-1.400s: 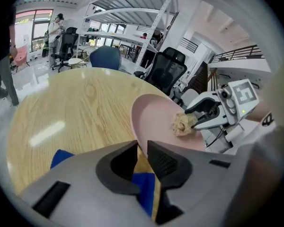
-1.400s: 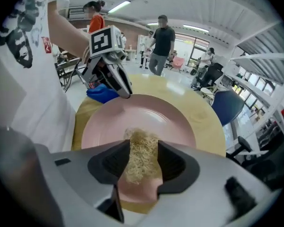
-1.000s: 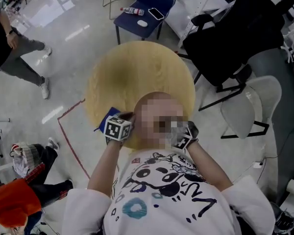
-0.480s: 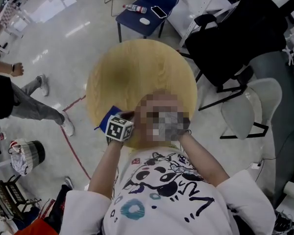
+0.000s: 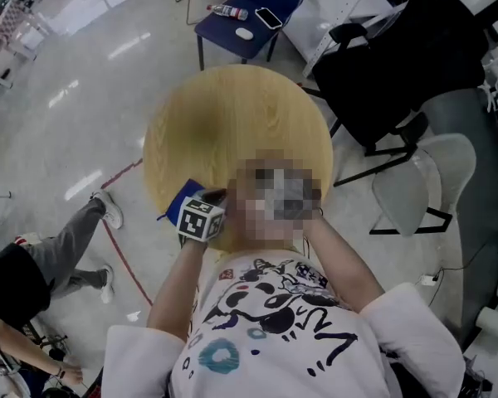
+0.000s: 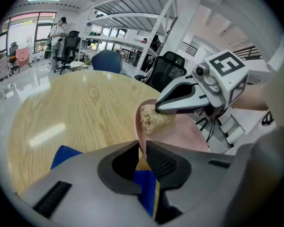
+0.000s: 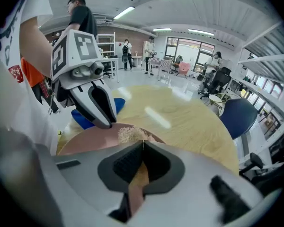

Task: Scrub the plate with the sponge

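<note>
A pink plate [image 6: 180,136] lies tilted at the near edge of the round wooden table [image 5: 232,114], over a blue cloth [image 6: 64,156]. My left gripper [image 6: 142,148] is shut on the plate's near rim, and its marker cube [image 5: 201,219] shows in the head view. My right gripper [image 6: 157,109] is shut on a tan fibrous sponge [image 6: 150,119] and presses it on the plate's face. In the right gripper view the sponge [image 7: 130,134] sits just past my right gripper [image 7: 142,145], with the left gripper [image 7: 105,121] at the plate [image 7: 85,141] rim. The blurred patch hides plate and right gripper in the head view.
A blue chair [image 5: 249,11] with a bottle and a phone stands beyond the table. A black office chair [image 5: 382,65] and a pale chair [image 5: 423,181] are to the right. A person [image 5: 66,247] walks on the floor at left, near a red tape line.
My right gripper has slid left across the plate and gone under the blurred patch. The left gripper has stayed put. The bystander at left has walked toward the lower left.
</note>
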